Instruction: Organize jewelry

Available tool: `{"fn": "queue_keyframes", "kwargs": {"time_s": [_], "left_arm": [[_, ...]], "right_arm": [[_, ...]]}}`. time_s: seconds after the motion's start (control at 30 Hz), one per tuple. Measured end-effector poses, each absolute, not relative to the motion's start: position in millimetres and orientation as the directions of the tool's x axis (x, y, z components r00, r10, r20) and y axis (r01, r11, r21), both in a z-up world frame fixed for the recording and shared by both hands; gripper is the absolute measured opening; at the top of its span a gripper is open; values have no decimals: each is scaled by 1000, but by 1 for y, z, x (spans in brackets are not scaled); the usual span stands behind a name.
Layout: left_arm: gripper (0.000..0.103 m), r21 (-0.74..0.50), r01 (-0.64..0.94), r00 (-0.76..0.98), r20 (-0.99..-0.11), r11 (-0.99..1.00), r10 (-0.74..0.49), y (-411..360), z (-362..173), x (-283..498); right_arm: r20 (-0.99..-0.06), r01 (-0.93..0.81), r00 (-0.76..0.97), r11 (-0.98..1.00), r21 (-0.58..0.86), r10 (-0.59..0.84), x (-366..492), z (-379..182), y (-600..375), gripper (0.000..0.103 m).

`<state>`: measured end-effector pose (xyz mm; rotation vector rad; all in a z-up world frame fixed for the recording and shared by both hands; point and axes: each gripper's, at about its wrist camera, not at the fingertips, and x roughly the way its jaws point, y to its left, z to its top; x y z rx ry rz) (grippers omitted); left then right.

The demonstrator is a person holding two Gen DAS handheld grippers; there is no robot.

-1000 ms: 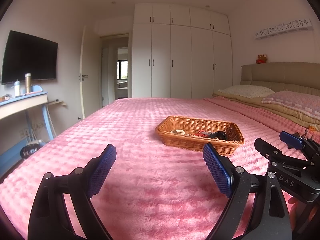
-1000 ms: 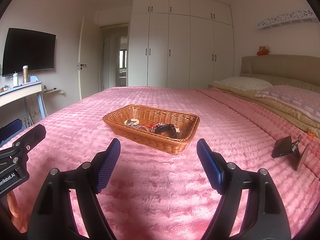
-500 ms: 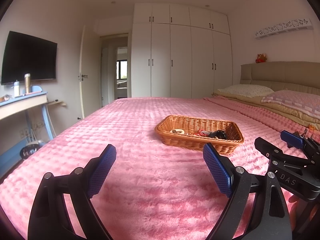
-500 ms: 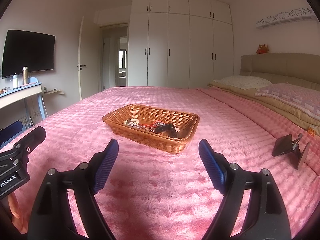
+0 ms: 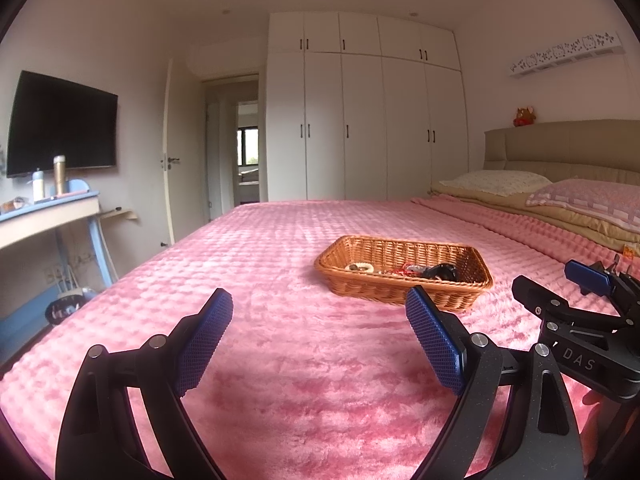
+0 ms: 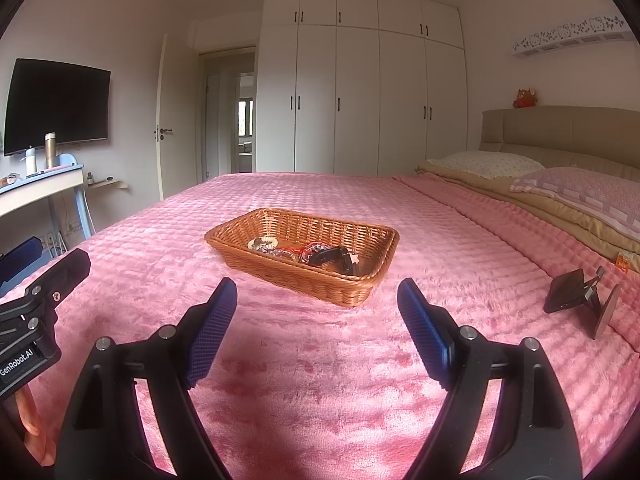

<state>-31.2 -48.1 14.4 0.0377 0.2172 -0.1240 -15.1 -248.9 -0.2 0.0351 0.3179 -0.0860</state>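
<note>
Wicker basket [image 6: 362,276] sits on the pink bedspread [image 6: 320,380], near the middle of the bed and ahead of both grippers. Jewelry [image 6: 280,250] lies inside the basket: a pale beaded bracelet [image 6: 262,244] toward the left end, a red cord piece in the centre, and a black watch [image 6: 334,258] toward the right end. Individual pieces in the tangle are too small to separate further.

Left gripper [image 5: 320,338] hovers over the bedspread near the camera, jaws released and wide apart, nothing between the blue pads [image 5: 204,336]. Right gripper [image 6: 316,332] hovers alongside it, likewise spread wide, with nothing between its pads; the basket stands beyond its fingertips, apart from them. Each gripper shows at the edge of the other's view.

Black phone stand [image 6: 580,296] rests on the bedspread to the right of the basket, well apart from it. Two pillows [image 6: 580,192] lie at the far right against the headboard [image 6: 560,132]. White wardrobe [image 6: 360,92] fills the far wall. A television [image 6: 56,104] hangs on the left wall above a desk [image 6: 36,192].
</note>
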Motion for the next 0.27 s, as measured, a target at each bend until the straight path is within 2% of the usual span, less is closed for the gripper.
{"fn": "queue_keyframes", "kwargs": {"time_s": [0.27], "left_arm": [[87, 1, 142, 965, -225, 990, -138, -45, 15, -30]], "right_arm": [[-317, 91, 945, 996, 23, -79, -15, 0, -249, 78]]}}
